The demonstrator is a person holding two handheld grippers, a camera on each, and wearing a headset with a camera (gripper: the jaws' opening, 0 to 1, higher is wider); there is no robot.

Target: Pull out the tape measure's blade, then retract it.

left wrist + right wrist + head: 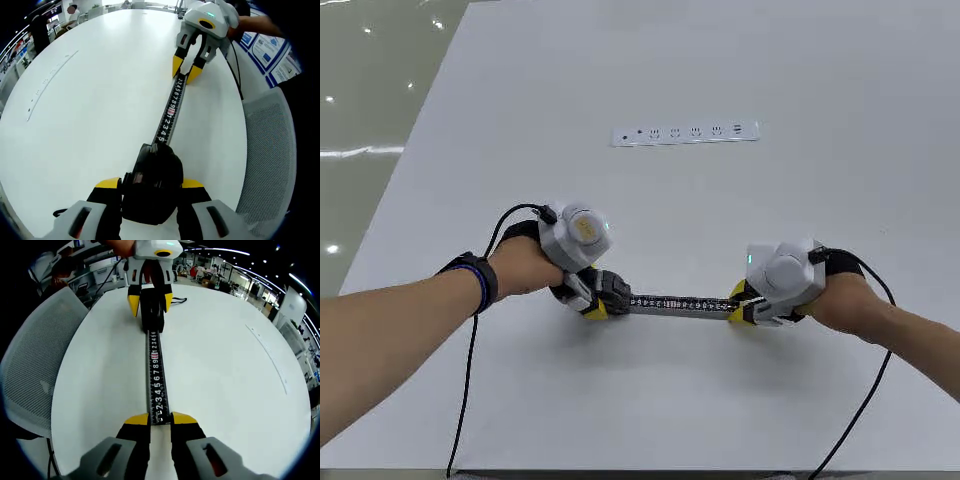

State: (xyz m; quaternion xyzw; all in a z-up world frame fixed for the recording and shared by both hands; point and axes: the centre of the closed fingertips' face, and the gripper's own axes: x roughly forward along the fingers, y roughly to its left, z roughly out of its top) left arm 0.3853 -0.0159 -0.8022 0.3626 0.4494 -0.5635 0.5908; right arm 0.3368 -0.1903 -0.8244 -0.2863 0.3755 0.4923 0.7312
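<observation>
A black tape measure case (152, 185) sits between the yellow-tipped jaws of my left gripper (150, 184), which is shut on it; in the head view that gripper (597, 298) is at the left. The blade (682, 303) is pulled out a short way and runs flat over the white table to my right gripper (741, 303). In the right gripper view the numbered blade (155, 382) stretches away to the case (151, 307), and my right gripper (160, 418) is shut on the blade's end. From the left gripper view the blade (171, 111) leads to the right gripper (185, 70).
A white power strip (686, 132) lies on the table (720, 60) further back. A grey mesh chair (270, 150) stands at the table's edge near me. Black cables (470, 350) trail from both grippers off the near edge.
</observation>
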